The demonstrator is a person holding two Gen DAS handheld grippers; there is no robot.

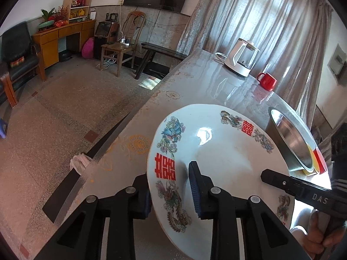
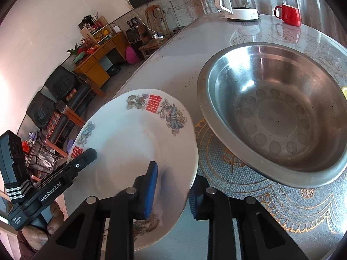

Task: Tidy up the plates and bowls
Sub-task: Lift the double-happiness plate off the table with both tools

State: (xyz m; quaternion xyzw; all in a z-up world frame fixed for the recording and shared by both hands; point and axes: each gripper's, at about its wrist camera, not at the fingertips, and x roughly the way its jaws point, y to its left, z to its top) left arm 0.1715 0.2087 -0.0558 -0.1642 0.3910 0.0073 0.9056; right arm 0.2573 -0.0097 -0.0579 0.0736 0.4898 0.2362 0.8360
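Both tongs are pinching one white plate (image 1: 216, 151): the left gripper (image 1: 171, 190) is clamping its left rim, the right gripper (image 2: 171, 188) its right rim, holding it tilted above the table (image 2: 184, 49) edge. Beside it a steel bowl (image 2: 277, 112) is sitting. Sorting seems barely begun. Red characters and dragons are decorating the glossy plate.

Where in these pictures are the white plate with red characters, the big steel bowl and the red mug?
white plate with red characters (image 1: 219, 151), left wrist view, bare centre.
big steel bowl (image 2: 275, 117), right wrist view, inner bottom.
red mug (image 2: 290, 15), right wrist view, side wall.
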